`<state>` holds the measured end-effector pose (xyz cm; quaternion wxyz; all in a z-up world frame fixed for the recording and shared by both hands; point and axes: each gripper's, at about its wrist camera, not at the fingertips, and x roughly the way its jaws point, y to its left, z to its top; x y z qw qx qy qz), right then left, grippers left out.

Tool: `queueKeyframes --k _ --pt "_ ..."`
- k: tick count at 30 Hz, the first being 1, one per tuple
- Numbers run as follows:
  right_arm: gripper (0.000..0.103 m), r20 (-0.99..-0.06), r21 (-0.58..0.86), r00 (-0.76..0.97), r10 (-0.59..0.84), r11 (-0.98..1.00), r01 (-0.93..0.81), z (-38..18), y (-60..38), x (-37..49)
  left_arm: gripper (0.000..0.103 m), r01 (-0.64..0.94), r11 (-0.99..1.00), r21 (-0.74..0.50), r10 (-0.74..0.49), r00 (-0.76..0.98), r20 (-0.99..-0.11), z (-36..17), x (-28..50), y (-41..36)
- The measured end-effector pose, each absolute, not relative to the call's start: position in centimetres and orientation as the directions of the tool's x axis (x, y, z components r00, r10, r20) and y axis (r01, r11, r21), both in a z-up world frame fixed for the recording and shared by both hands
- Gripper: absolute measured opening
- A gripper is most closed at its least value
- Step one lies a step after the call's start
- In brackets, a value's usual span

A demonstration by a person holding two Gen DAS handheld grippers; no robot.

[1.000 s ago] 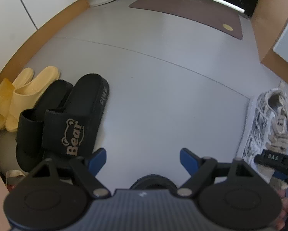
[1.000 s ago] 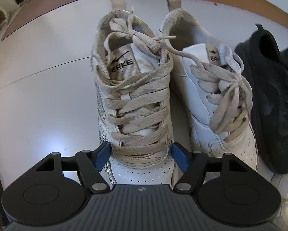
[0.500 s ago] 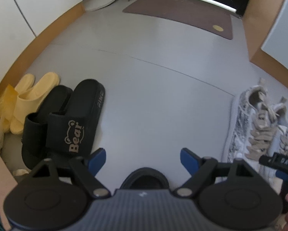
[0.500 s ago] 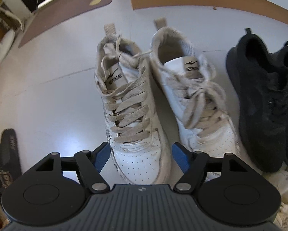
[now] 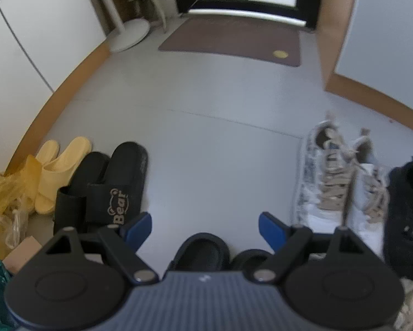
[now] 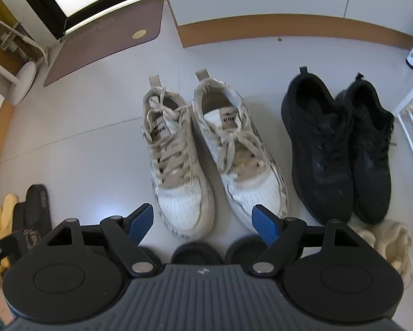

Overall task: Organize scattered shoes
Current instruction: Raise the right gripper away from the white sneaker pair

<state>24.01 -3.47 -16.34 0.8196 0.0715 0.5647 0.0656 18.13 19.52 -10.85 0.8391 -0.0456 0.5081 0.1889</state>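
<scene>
On the grey floor (image 6: 68, 151), 2 black sneakers (image 6: 336, 149) sit side by side toward the right wall, 2 white sneakers (image 6: 206, 151) just left of them. Black slippers (image 5: 104, 187) and yellow slippers (image 5: 57, 165) line the left wall. The right gripper (image 6: 202, 220) has just been opening, jaws apart with nothing between; the left gripper (image 5: 205, 227) is spread wide, empty.

Wrist views, each angled steeply down over own claw onto floor (image 5: 206, 151); shared: white sneakers (image 6: 206, 160), black slides (image 5: 104, 190), doormat (image 5: 231, 38).
</scene>
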Motion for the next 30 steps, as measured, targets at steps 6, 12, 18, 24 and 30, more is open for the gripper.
queueKeyframes --k 6,12,18,24,30 --pt "0.084 -0.894 0.181 0.408 0.188 0.982 -0.056 -13.3 -5.3 22.3 0.087 -0.341 0.934 0.108 0.259 0.437 -0.861 -9.1 16.3 18.0" --pt "0.084 -0.874 0.167 0.445 0.196 0.981 -0.103 -10.5 -8.1 19.4 0.087 -0.297 0.95 0.093 0.225 0.448 -0.865 -7.5 14.6 16.0" --pt "0.084 -0.86 0.172 0.467 0.204 0.979 -0.111 -8.4 -12.0 16.7 0.09 -0.253 0.965 0.063 0.181 0.476 -0.861 -6.1 13.2 14.6" --pt "0.084 -0.84 0.166 0.51 0.183 0.983 -0.079 -5.7 -16.4 13.6 0.09 -0.246 0.969 -0.003 0.126 0.509 -0.852 -4.7 11.7 14.0" --pt "0.084 -0.815 0.148 0.556 0.161 0.987 -0.069 -3.0 -19.7 10.3 0.092 -0.196 0.981 -0.015 0.096 0.542 -0.835 -3.6 10.9 13.1"
